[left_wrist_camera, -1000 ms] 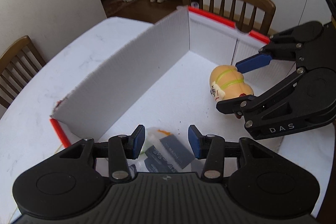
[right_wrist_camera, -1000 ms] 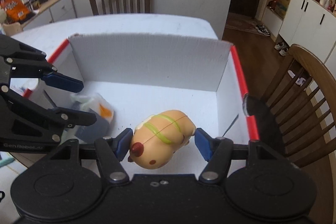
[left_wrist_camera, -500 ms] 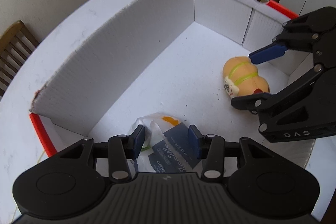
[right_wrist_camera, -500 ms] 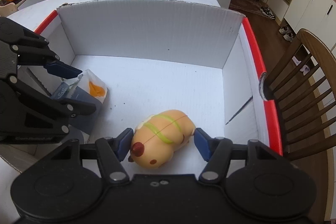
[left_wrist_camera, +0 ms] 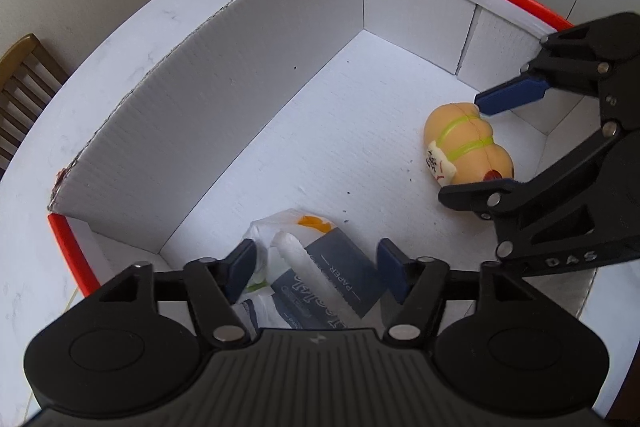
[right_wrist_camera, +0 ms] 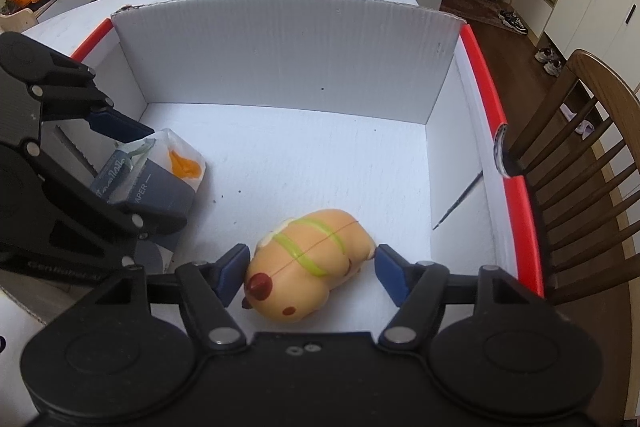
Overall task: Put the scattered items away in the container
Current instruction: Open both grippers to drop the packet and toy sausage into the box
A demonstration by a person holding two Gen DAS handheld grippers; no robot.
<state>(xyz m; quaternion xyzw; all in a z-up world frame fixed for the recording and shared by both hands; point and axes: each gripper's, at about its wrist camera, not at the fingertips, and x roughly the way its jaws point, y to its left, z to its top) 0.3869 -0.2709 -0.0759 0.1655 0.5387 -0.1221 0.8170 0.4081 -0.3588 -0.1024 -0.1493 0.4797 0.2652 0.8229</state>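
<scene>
Both grippers reach down inside the white cardboard box point(left_wrist_camera: 224, 99), the one with the red rim. That is where the loose things are meant to go.

The right gripper point(right_wrist_camera: 310, 273) hangs over a soft orange toy point(right_wrist_camera: 310, 259) with green stripes and a red nose. The toy lies on its side on the box floor, near the right wall. The blue fingers point(right_wrist_camera: 232, 269) stand wide apart, one on each side of the toy. The left finger looks very close to it, and it is hard to tell if it touches. The right finger is clear of it. So the toy is let go and rests on the floor by itself.

The left gripper point(left_wrist_camera: 316, 267) is over a dark tissue pack point(left_wrist_camera: 332, 275) with the word PAPER on it. A clear plastic bag point(left_wrist_camera: 296, 223) with something orange inside sits under and behind the pack. These lie in the near left corner of the box. This gripper's fingers are spread wide too, and they do not squeeze the pack.

Both things look put down in the box, well apart, so each has its own place. It seems the drop is done, and the grippers could lift out next.
</scene>
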